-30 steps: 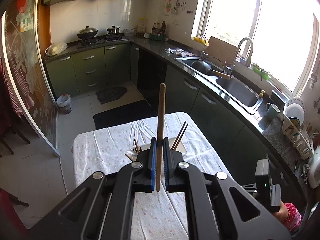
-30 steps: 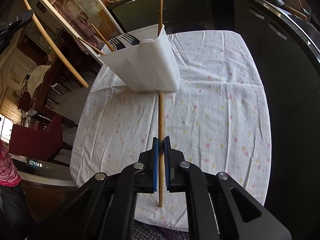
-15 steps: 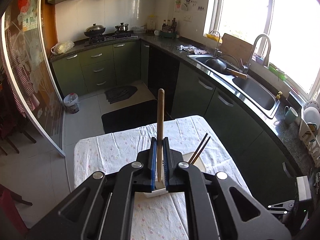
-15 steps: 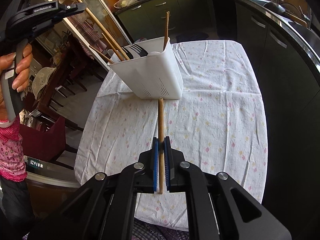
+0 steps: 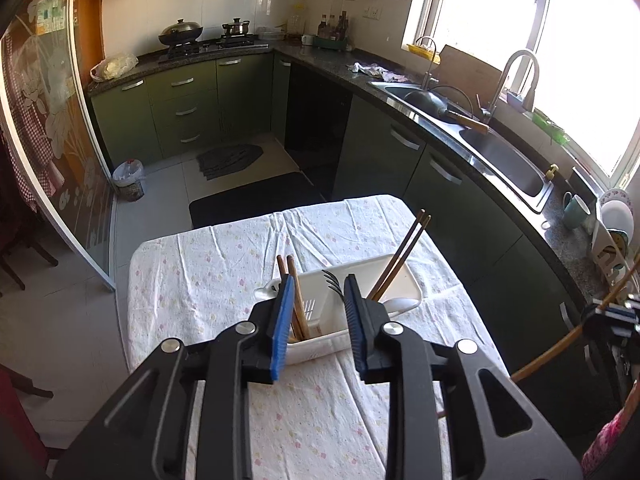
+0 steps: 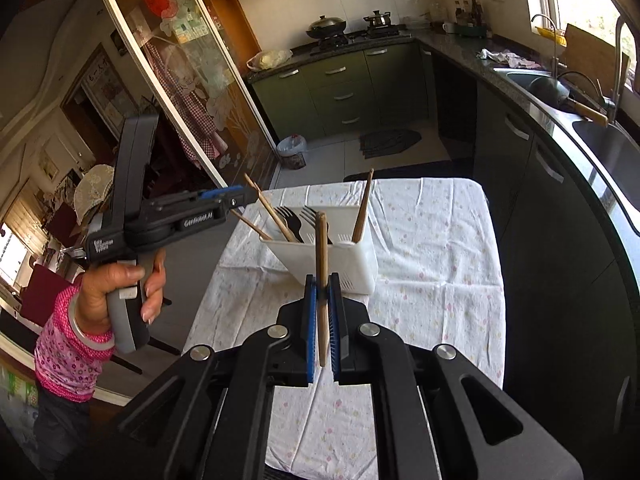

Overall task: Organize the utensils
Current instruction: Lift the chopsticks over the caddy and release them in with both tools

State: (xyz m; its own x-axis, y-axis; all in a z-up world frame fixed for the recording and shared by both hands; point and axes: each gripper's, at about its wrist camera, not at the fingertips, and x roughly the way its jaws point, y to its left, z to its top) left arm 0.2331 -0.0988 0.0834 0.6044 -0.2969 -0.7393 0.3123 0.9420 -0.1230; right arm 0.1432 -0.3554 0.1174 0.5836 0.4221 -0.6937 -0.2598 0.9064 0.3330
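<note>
Between our right gripper's (image 6: 322, 320) blue pads, low in the middle of the right wrist view, a wooden stick (image 6: 321, 276) stood clenched and nearly upright. Its top crossed in front of the white utensil holder (image 6: 340, 264) on the flowered tablecloth (image 6: 432, 264), hiding part of that front wall. Our left gripper (image 5: 316, 320) had its jaws spread wide with nothing between them, poised above the same holder (image 5: 396, 280). Through that gap we saw two brown chopsticks (image 5: 294, 304) leaning in the left compartment, their lower ends hidden behind the left pad. A black fork (image 5: 334, 280) showed its tines mid-holder, and another chopstick pair (image 5: 400, 256) slanted out to the upper right. From the right wrist view our left hand (image 6: 120, 292) gripped the handle at the left of the frame. Beyond the table sat green cabinets (image 5: 180, 108), a sink (image 5: 504, 160) on the right, and a small bin (image 5: 129, 180). At the right edge of the left view our right gripper was cut off and hard to make out.
</note>
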